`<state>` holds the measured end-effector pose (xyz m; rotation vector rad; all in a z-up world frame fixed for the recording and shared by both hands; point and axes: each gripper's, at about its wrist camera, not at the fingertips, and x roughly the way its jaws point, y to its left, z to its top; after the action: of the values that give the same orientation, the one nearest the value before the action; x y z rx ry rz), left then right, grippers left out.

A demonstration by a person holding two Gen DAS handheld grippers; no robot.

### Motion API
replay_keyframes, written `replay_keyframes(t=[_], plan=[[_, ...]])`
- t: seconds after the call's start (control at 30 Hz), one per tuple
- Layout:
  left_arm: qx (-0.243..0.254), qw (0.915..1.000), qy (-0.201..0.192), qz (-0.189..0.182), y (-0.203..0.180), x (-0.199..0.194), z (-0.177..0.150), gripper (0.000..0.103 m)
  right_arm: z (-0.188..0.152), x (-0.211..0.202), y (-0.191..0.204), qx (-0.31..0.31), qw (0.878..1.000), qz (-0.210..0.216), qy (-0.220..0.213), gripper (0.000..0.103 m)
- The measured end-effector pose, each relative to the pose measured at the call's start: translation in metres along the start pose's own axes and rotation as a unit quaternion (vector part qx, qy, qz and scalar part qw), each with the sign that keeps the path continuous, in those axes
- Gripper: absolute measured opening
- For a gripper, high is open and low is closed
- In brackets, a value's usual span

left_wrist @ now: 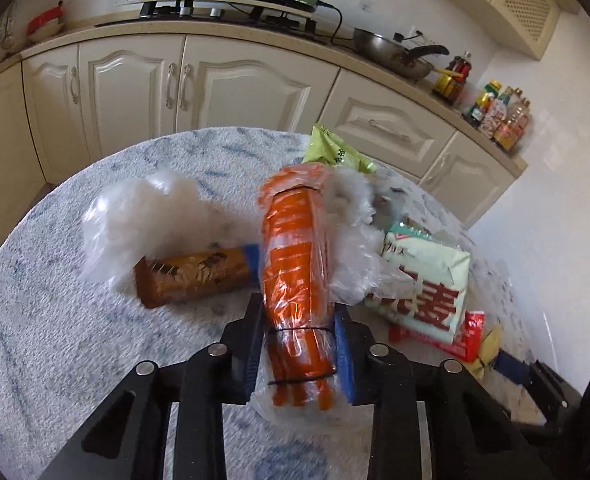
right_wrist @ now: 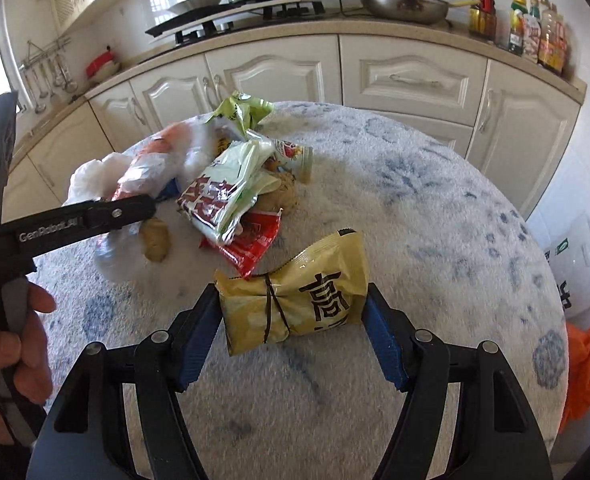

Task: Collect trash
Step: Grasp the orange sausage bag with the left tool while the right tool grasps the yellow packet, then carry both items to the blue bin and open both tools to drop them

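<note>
Left gripper (left_wrist: pixel 299 350) was clamped narrow on an orange roll (left_wrist: pixel 295 280) in clear film, its long axis running toward 12 o'clock, out along the fingers. Right gripper (right_wrist: pixel 293 330) pinched a yellow packet (right_wrist: pixel 295 308) by its two ends, long axis 9-to-3 across the jaws. Remaining wrappers (right_wrist: pixel 231 196) lay heaped on the table (right_wrist: pixel 435 200) at 11 o'clock from the right gripper, nearer the left one, I judged.

An orange roll in clear plastic (left_wrist: pixel 295 280), banded with black elastic, stands tilted above the table. A yellow packet (right_wrist: pixel 295 304), tied by a black band, lies crosswise. Between them sits a heap of wrappers (right_wrist: pixel 231 200), its lower pieces perhaps overlapping.
</note>
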<state>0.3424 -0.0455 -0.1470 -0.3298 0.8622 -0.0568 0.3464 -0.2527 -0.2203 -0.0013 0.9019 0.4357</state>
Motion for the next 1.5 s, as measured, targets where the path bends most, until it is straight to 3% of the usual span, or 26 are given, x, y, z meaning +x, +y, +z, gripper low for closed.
replay_keyframes(t=[0.33, 0.4, 0.47, 0.5, 0.57, 0.6, 0.63, 0.7, 1.0, 1.3, 1.5], plan=[[0.058, 0.9981, -0.016, 0.015, 0.002, -0.036, -0.039, 0.025, -0.029, -0.028, 0.005, 0.023, 1.0, 0.007, -0.001, 0.071], [0.068, 0.9971, -0.017, 0.031, 0.001, -0.034, -0.038, 0.029, -0.033, -0.032, 0.007, 0.023, 1.0, 0.004, -0.001, 0.071], [0.072, 0.9966, -0.016, 0.038, 0.0, -0.033, -0.042, 0.048, -0.038, -0.037, 0.008, 0.026, 1.0, 0.0, -0.001, 0.071], [0.075, 0.9963, -0.015, 0.039, -0.001, -0.026, -0.038, 0.049, -0.039, -0.039, 0.009, 0.026, 1.0, -0.001, -0.002, 0.071], [0.081, 0.996, 0.001, 0.038, -0.004, -0.015, -0.043, 0.042, -0.041, -0.043, 0.01, 0.027, 1.0, -0.006, -0.004, 0.071], [0.086, 0.9954, -0.01, 0.042, -0.008, -0.017, -0.045, 0.036, -0.042, -0.047, 0.01, 0.028, 1.0, -0.008, -0.005, 0.071], [0.085, 0.9957, -0.004, 0.035, -0.009, -0.016, -0.045, 0.024, -0.042, -0.049, 0.01, 0.029, 1.0, -0.01, -0.007, 0.071], [0.071, 0.9973, -0.007, 0.015, -0.008, -0.019, -0.044, 0.023, -0.045, -0.058, 0.009, 0.032, 0.999, -0.012, -0.015, 0.071], [0.081, 0.9942, -0.069, -0.01, -0.012, -0.073, -0.074, 0.022, -0.051, -0.103, 0.008, 0.041, 0.997, -0.019, -0.055, 0.071], [0.115, 0.9837, -0.128, -0.053, -0.036, -0.136, -0.103, 0.022, -0.061, -0.154, 0.001, 0.052, 0.993, -0.034, -0.1, 0.071], [0.143, 0.9753, -0.142, -0.09, -0.059, -0.158, -0.122, 0.022, -0.066, -0.189, -0.014, 0.061, 0.989, -0.052, -0.127, 0.071]])
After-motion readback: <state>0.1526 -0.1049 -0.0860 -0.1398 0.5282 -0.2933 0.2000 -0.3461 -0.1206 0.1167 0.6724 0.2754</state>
